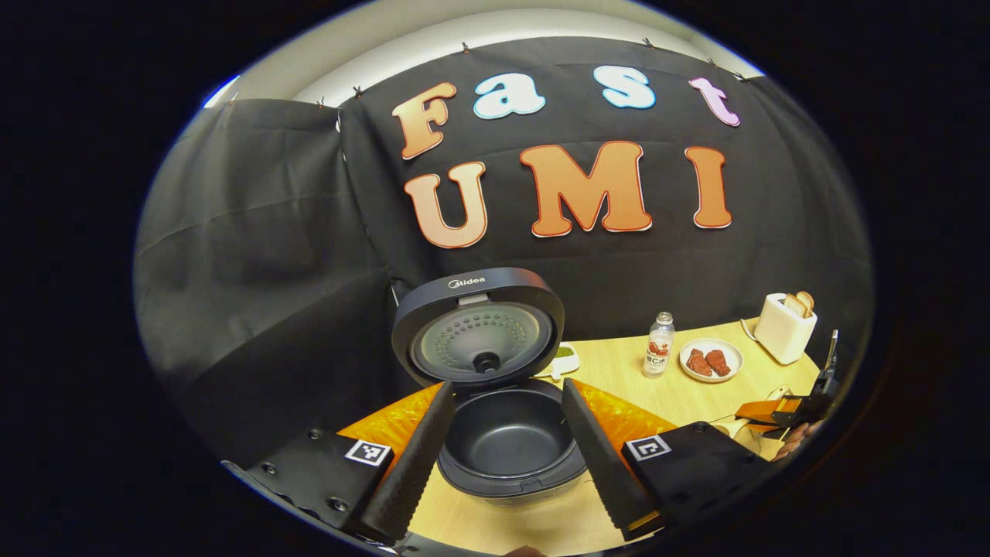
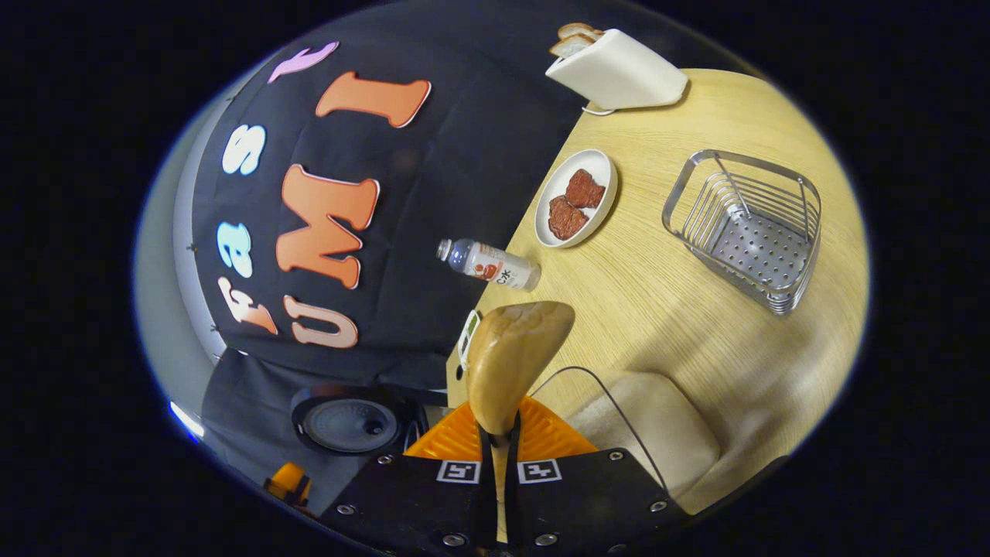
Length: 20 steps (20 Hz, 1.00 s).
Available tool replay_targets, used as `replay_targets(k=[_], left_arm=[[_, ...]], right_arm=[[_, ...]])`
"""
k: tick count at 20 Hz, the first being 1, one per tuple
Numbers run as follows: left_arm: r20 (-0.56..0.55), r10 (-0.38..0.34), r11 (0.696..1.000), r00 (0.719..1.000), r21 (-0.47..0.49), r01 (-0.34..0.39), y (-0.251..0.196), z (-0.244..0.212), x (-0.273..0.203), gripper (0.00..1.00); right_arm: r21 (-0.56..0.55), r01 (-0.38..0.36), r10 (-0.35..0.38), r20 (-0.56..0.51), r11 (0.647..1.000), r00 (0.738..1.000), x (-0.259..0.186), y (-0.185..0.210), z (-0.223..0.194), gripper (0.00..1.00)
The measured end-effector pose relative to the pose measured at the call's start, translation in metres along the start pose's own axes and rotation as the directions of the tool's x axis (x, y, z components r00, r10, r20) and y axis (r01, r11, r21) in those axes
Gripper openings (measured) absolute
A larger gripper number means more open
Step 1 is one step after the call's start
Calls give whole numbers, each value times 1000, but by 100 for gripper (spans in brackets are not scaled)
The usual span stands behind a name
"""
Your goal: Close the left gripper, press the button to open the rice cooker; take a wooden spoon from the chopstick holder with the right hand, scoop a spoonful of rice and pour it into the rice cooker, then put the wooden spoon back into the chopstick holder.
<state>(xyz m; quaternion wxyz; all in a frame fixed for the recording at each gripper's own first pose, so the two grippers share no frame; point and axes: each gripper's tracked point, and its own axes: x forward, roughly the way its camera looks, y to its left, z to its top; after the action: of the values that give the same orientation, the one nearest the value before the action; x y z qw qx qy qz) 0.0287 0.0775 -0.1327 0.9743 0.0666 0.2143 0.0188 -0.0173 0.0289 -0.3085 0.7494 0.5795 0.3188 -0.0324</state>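
The rice cooker stands open, its lid (image 1: 477, 329) raised and its dark inner pot (image 1: 506, 437) looking bare. My left gripper (image 1: 506, 384) is open, one finger on each side of the pot, touching nothing. My right gripper (image 2: 500, 441) is shut on the handle of the wooden spoon (image 2: 514, 356), whose bowl points forward over the table; I cannot tell whether rice lies in it. A pale beige rice container (image 2: 650, 425) with a wire handle sits just right of the spoon. The wire chopstick holder (image 2: 742, 232) stands farther off. The cooker lid (image 2: 348, 422) shows at lower left.
An orange mat (image 1: 626, 418) lies under the cooker. On the wooden table stand a small bottle (image 1: 659, 344), a plate of meat (image 1: 710, 360), a white toaster (image 1: 785, 329) with bread and a small dish of greens (image 1: 564, 354). The right gripper (image 1: 789, 410) shows far right.
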Motion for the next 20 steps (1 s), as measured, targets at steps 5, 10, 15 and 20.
replay_targets(k=[5, 10, 15, 20], left_arm=[[28, 36, 998, 999, -43, -35, 10, 2, -1, 95], [73, 105, 992, 992, -83, -98, 33, 6, -9, 100], [73, 180, 978, 981, -124, -170, 71, -4, -20, 84], [54, 280, 951, 959, -149, -269, 121, -24, -37, 95]], right_arm=[[149, -70, 72, -6, 986, 997, -5, 28, 18, 3], [259, -153, 170, -47, 954, 984, -3, 83, 14, 4], [309, -207, 256, -126, 928, 958, 23, 148, -19, 4], [316, -215, 288, -207, 924, 935, 58, 198, -60, 3]])
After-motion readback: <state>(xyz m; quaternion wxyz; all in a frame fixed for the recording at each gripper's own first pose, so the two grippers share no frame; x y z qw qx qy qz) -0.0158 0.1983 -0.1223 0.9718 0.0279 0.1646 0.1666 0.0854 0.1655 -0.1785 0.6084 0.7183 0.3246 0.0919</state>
